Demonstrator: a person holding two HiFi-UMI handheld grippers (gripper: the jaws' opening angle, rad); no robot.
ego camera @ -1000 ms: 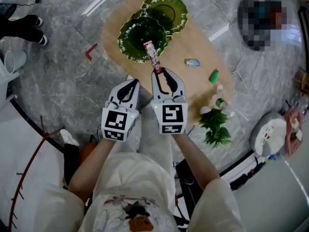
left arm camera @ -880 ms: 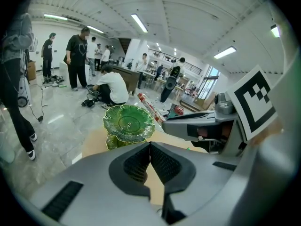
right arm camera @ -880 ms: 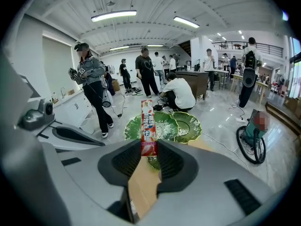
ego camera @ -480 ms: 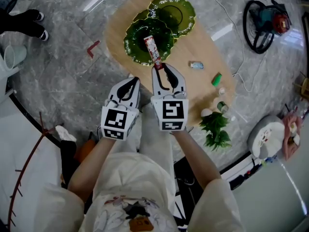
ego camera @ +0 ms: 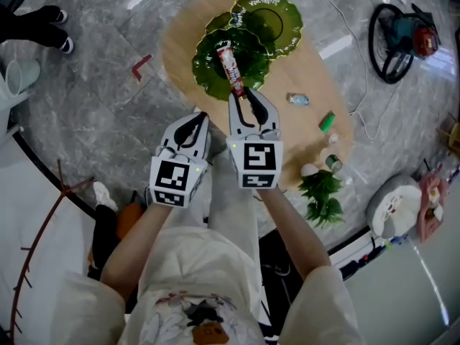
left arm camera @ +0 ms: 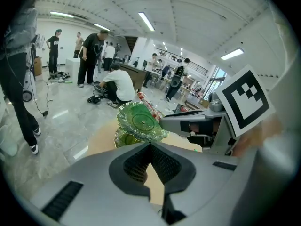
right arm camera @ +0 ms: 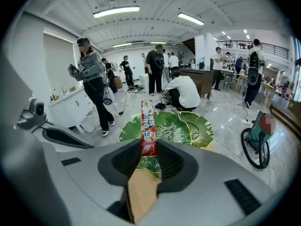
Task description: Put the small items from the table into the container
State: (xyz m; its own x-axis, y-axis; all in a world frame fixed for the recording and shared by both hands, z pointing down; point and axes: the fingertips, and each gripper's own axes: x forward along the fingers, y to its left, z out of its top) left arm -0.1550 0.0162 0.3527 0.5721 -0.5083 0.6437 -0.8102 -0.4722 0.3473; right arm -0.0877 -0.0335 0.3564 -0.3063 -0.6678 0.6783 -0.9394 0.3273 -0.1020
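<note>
My right gripper [ego camera: 244,93] [right arm camera: 149,150] is shut on the lower end of a red stick packet [ego camera: 230,65] [right arm camera: 148,126]. The packet points out over the nearer green leaf-shaped glass dish [ego camera: 212,70] [right arm camera: 175,126]. A second green dish [ego camera: 272,16] [right arm camera: 201,127] overlaps it behind. My left gripper [ego camera: 197,118] [left arm camera: 150,147] hangs beside the right one at the wooden table's [ego camera: 305,74] near edge, shut with nothing in it. On the table's right lie a blue-white wrapped sweet [ego camera: 298,100], a small green item [ego camera: 327,121] and little bottles [ego camera: 332,161].
A small leafy plant [ego camera: 320,196] stands at the table's near right end. On the floor lie a fan [ego camera: 397,36] at the right and cables. Several people stand and crouch in the hall beyond the dishes [right arm camera: 183,91].
Both grippers have moved forward and a little down. The packet's tip now reaches over the middle of the nearer dish instead of its rim.
</note>
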